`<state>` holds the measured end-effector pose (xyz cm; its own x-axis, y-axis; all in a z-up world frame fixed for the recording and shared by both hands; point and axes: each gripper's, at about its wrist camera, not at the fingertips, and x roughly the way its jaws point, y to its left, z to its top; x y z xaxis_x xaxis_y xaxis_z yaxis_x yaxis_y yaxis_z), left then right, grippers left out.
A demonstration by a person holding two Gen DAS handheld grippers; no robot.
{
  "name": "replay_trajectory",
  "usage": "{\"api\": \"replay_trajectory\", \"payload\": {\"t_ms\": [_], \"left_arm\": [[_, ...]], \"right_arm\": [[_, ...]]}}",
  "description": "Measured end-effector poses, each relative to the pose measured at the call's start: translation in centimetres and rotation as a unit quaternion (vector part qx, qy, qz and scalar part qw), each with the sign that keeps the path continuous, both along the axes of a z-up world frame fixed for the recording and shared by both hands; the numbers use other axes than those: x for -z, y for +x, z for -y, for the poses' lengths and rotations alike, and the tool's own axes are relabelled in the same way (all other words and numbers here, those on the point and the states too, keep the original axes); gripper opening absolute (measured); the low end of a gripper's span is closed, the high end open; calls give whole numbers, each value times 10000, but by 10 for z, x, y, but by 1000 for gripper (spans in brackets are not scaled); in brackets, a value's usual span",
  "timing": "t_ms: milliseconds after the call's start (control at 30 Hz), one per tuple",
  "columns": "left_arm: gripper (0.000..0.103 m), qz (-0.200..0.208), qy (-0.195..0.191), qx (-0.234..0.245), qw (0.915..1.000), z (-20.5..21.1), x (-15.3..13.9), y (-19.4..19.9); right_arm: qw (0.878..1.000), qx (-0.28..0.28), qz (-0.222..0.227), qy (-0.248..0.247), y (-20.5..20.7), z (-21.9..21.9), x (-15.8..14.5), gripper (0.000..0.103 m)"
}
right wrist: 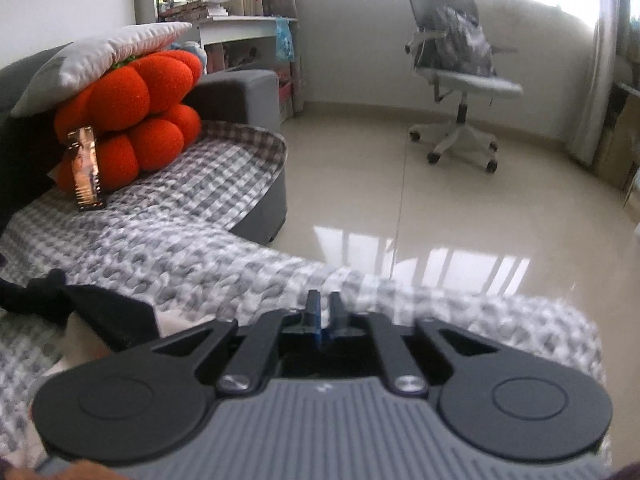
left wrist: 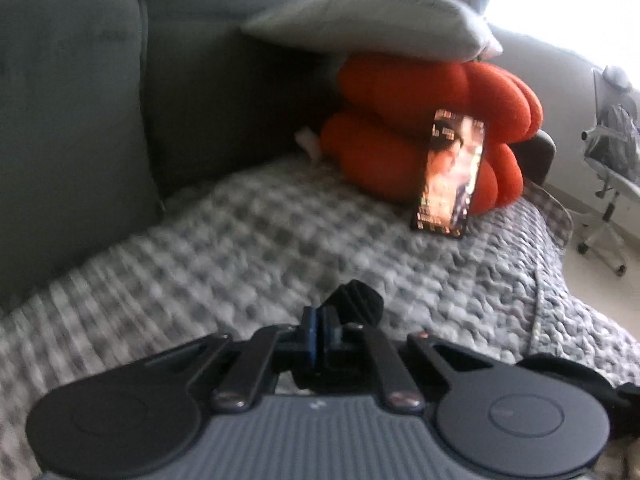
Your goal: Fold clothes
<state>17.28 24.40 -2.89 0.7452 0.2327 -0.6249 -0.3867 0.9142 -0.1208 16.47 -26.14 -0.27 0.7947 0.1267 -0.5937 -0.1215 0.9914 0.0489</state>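
I'm seeing left claw (left wrist: 320, 320) pinching bunched black fabric garment (left wrist: 356, 300) over grey checked quilted blanket (left wrist: 240, 240). Right claw (right wrist: 325, 312) is sitting slightly parted, holding nothing.

Black tongs (left wrist: 320, 320), grey ribbed body, silver screws.

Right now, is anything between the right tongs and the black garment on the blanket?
Nothing visible. Only bare checked blanket lies between the right tongs and the black garment, which is off to their left.
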Motion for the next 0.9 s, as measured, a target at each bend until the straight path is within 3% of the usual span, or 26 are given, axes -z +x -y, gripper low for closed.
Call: {"api": "replay_trajectory", "payload": {"t_ms": [133,167,200,233,300,400,500,733,900], "left_arm": [[11,-162,-61,135,9998,3,4,-5],[24,-171,-45,174,9997,6,3,-7],[47,-182,-71,211,9996,7,2,-9],[57,-177,-108,250,9995,9,1,-10],[63,-108,-184,340,9992,13,-4,-15],[76,-216,-273,456,9984,21,-11,-20],[84,-293,-380,556,9973,31,-17,-26],[90,-426,-668,951,9923,62,-28,-49],[90,-509,-644,1421,9864,93,-32,-67]], "right_arm": [[9998,60,-154,58,-4,-2,3,15],[9997,81,-198,73,-5,-1,4,19],[9996,111,-231,79,-7,-1,4,35],[9996,130,-235,84,-11,0,4,56],[9997,182,-132,118,-19,2,2,64],[9992,286,-201,169,-30,5,0,64],[9983,404,-308,274,-42,9,-1,73],[9966,451,-384,579,-85,12,0,96],[9963,388,-492,596,-115,9,4,98]]}}
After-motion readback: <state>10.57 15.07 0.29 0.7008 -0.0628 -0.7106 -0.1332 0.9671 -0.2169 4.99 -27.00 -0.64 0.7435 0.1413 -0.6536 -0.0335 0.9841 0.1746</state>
